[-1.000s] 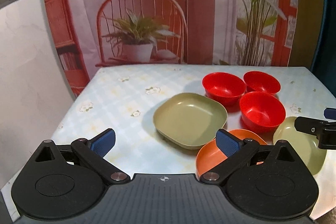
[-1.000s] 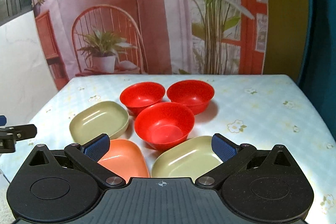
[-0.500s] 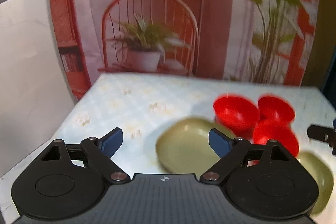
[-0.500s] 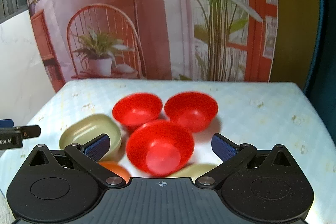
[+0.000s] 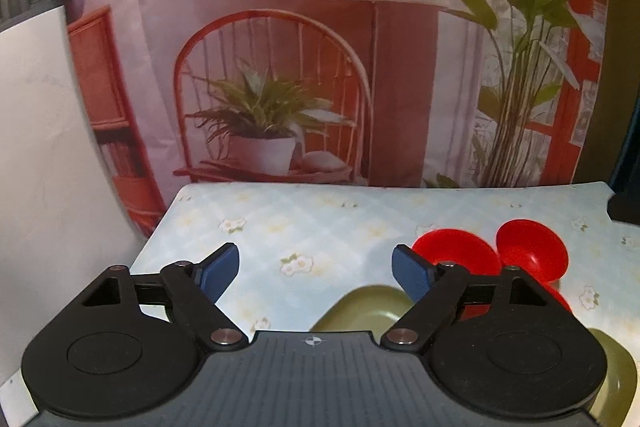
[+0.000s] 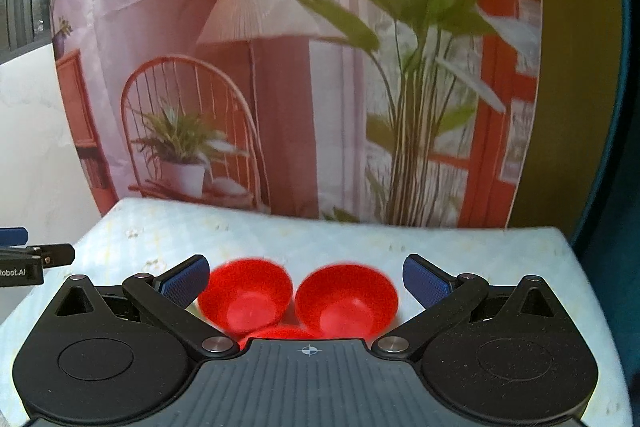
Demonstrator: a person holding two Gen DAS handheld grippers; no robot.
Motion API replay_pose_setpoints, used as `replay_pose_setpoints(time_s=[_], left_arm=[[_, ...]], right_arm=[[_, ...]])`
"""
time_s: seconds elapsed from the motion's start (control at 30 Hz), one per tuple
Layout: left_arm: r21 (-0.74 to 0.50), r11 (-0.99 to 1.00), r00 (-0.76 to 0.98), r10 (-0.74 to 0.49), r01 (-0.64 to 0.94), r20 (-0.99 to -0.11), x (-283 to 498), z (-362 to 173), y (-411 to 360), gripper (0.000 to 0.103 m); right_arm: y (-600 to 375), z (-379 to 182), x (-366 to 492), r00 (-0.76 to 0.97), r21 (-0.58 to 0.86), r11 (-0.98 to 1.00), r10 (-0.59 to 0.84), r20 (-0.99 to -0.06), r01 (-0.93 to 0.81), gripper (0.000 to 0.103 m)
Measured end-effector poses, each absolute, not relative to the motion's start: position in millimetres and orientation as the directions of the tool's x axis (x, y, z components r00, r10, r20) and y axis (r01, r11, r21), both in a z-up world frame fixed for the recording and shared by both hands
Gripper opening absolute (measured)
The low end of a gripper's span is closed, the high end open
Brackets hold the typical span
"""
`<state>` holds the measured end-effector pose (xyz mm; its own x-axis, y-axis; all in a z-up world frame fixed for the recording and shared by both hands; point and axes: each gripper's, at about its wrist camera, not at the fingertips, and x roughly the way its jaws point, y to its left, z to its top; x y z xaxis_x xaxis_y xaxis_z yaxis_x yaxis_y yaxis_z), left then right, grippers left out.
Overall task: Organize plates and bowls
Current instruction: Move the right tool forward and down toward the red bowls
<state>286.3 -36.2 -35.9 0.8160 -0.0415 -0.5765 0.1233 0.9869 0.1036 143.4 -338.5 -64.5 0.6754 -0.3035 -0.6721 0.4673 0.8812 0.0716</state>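
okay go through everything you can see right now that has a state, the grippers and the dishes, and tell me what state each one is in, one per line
left gripper: open, fingers spread, holding nothing.
right gripper: open, holding nothing.
left red bowl: upright on the table, looks empty, not stacked.
right red bowl: upright beside it, looks empty, not stacked.
third red bowl: mostly hidden behind the right gripper's body.
olive plate: right side up, partly hidden.
second olive plate: only an edge shows.

"Robot.AI" on left tongs [image 6: 24,259]

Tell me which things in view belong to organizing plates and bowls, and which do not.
For the job:
- glossy red round bowls
- olive-green rounded-square plate

Not for the job:
- floral light-blue tablecloth
- printed room backdrop
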Motion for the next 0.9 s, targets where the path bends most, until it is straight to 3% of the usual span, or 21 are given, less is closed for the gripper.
replay_pose_setpoints(time_s=[0.3,0.5,0.9], left_arm=[[0.16,0.97,0.823,-0.06,0.181,-0.565,313,-10,-50,0.063],[0.107,0.973,0.804,-0.104,0.204,-0.585,335,-13,-52,0.05],[0.024,0.946,0.698,-0.22,0.322,-0.681,374,-77,-82,0.033]], right_arm=[[-366,-48,170,0.706,0.097,0.868,-0.325,-0.629,0.486,0.103],[-383,-49,185,0.699,0.085,0.862,-0.344,-0.627,0.5,0.094],[-385,-111,202,0.648,0.151,0.86,-0.24,-0.723,0.487,0.053]])
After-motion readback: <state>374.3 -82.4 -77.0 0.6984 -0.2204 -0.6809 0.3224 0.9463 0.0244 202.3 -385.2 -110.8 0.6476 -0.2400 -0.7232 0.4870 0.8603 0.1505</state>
